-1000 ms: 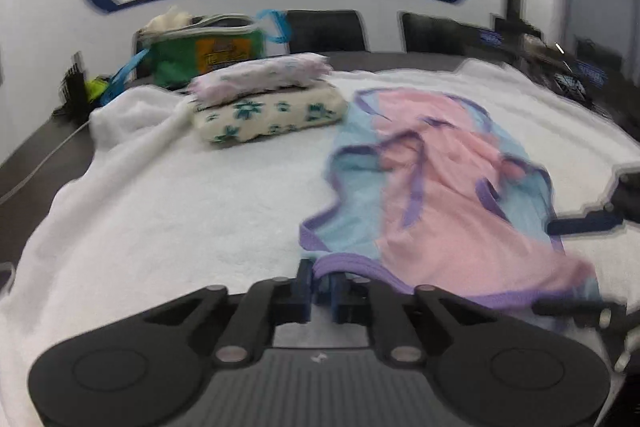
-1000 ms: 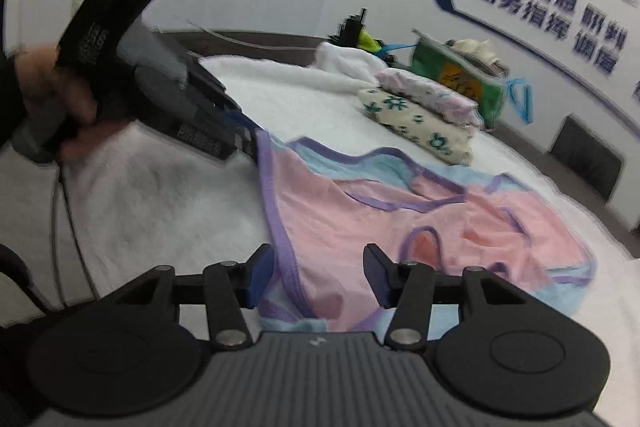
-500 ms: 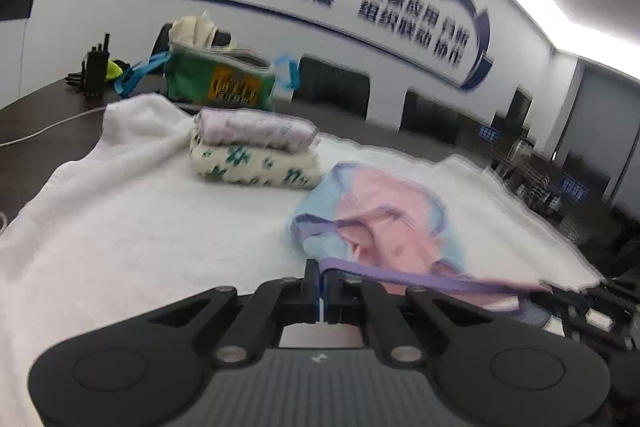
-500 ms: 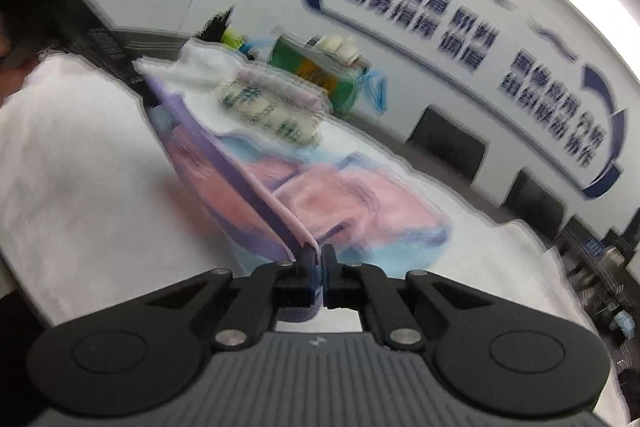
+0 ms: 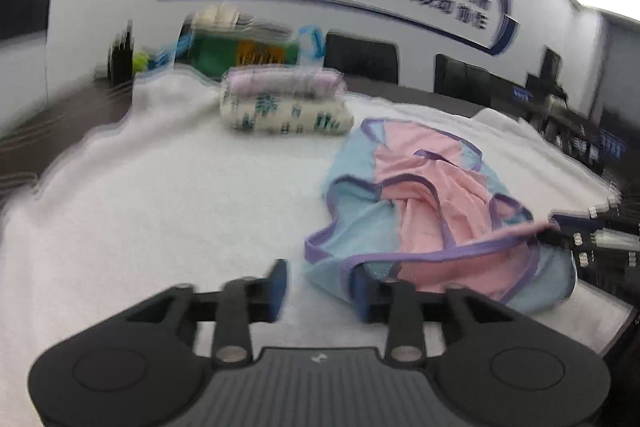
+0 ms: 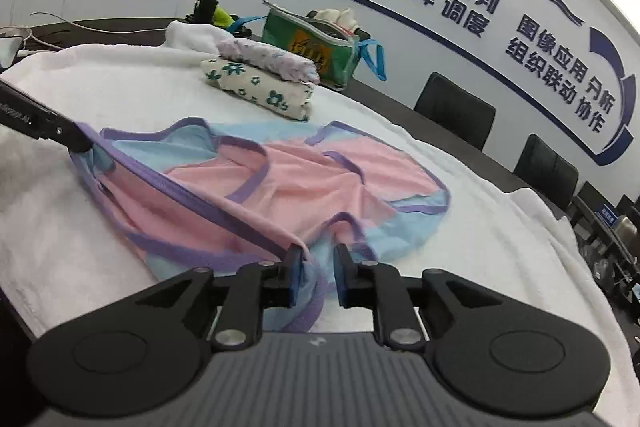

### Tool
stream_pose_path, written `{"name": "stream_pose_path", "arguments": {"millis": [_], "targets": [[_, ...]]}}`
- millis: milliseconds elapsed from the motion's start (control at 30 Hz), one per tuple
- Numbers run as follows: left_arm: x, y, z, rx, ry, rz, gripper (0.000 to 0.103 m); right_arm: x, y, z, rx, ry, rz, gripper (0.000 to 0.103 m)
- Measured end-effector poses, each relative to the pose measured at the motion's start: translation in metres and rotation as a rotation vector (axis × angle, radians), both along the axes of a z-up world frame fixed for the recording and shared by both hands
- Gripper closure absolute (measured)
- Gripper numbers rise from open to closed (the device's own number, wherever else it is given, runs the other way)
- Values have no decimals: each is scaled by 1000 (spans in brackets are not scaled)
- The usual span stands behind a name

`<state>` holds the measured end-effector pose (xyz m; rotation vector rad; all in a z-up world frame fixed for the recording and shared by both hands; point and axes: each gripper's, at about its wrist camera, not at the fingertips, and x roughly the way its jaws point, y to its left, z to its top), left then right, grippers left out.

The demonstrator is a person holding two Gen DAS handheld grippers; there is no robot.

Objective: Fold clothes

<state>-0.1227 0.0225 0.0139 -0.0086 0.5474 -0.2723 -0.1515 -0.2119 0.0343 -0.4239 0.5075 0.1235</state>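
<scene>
1. The pink-and-blue garment (image 6: 304, 187), trimmed in purple, lies crumpled on the white towel (image 6: 120, 95) that covers the counter. In the right wrist view it runs from about 9 o'clock near the left tongs (image 6: 86, 147) down to 6 o'clock at the right tongs (image 6: 316, 269). That diagonal is its long axis.

2. The right tongs stand part open. A purple-edged corner of the garment lies between the fingers (image 6: 291, 277) and touches the left one. It is not pinched, as far as can be seen.

3. In the left wrist view the left tongs (image 5: 320, 287) are spread wide over bare towel. The garment (image 5: 432, 211) lies at 1 to 2 o'clock from them, its near hem just at the right finger (image 5: 362, 287) and loose.

4. Judgement: both tongs sit at opposite ends of the near hem, so neither is clearly nearer. The next grasp depends on each reaching back to its own end of that purple hem.

5. A stack of folded clothes (image 6: 260, 83) sits at 11 o'clock in the right wrist view, well apart from the garment. A green bag (image 6: 320, 51) stands just behind it.

6. The left wrist view is blurred, so the fine contact there cannot be told.
</scene>
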Motion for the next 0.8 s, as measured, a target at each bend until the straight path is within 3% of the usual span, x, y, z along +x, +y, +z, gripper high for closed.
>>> {"name": "stream_pose_path", "arguments": {"millis": [133,367,400,433,467,500,600,700,800], "targets": [[-22,-14,5,164,-116,-85,54,5,2,9,6,-16,-3,88],[-5,-65,-6,473,-167,-244,55,2,8,15,-29,-39,13,87],[2,-66,-9,500,-148,-253,60,0,8,14,-41,-38,11,86],[7,-64,-12,511,-129,-258,81,-2,8,13,-58,-33,6,75],[12,-61,-13,497,-107,-253,97,-3,7,10,-82,-23,-6,56],[16,-58,-14,481,-88,-247,101,-6,7,9,-96,-21,-13,50],[14,-52,-11,411,-88,-197,102,-22,11,12,-76,-31,-11,48],[12,-45,-9,341,-88,-148,102,-33,22,21,110,-8,-2,48],[10,-39,-7,271,-87,-98,102,-39,43,16,176,-2,-17,55]]}}
